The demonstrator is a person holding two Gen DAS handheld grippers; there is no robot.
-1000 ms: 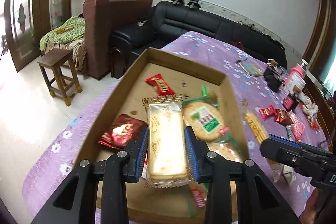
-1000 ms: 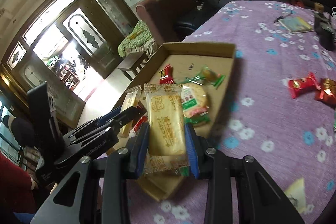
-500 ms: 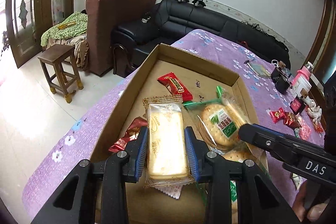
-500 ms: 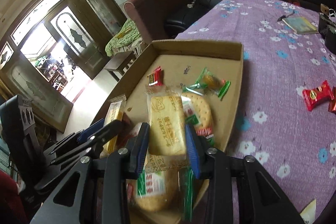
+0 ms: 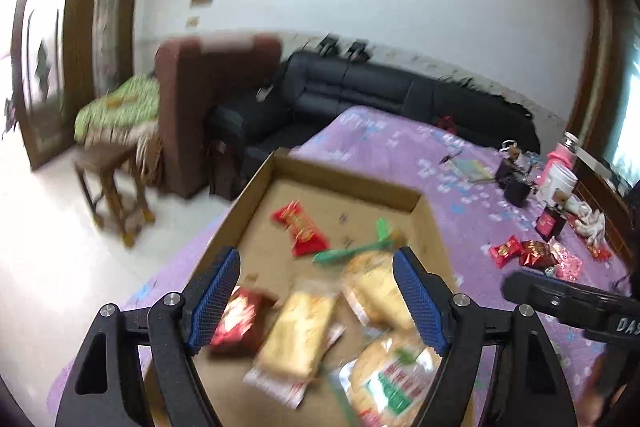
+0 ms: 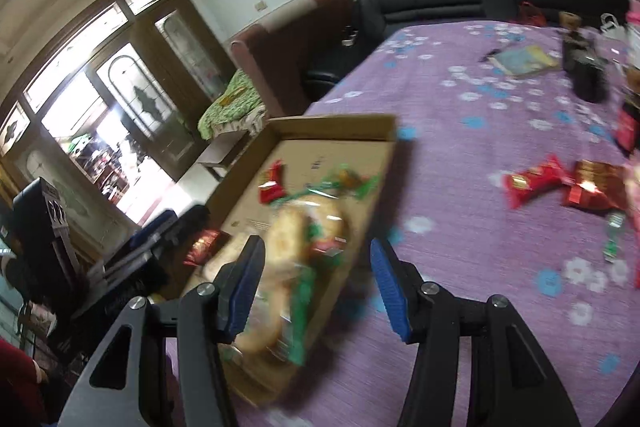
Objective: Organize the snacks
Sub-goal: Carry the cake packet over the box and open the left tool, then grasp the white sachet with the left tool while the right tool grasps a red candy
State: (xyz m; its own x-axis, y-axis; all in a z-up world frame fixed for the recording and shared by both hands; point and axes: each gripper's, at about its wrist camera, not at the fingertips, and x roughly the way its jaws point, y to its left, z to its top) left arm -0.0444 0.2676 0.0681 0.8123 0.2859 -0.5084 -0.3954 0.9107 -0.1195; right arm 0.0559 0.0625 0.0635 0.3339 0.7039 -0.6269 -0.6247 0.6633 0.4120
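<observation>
An open cardboard box [image 5: 340,175] sits on the purple flowered cloth and holds several snacks. My left gripper [image 5: 316,297] hangs over its near end with jaws opening wide and nothing pressed between the pads. Below it a pale rectangular cracker pack [image 5: 300,335] lies loose in the box, blurred, between a dark red packet [image 5: 236,319] and round cracker packs [image 5: 376,291]. My right gripper [image 6: 316,289] hovers over the box's [image 6: 332,125] near right corner, jaws also opening, free of the blurred round cracker packs [image 6: 304,239] below.
A red candy [image 5: 300,227] and a green-wrapped candy [image 5: 360,243] lie farther back in the box. Red packets [image 6: 532,183] lie on the cloth to the right, with a booklet [image 6: 524,61] and dark items behind. A black sofa [image 5: 360,95], brown armchair and wooden stool stand beyond the table.
Both grippers were shut on rectangular cracker packs; both have let go and spread their jaws. The left pack now lies in the box. Both views have tilted upward and are blurred.
</observation>
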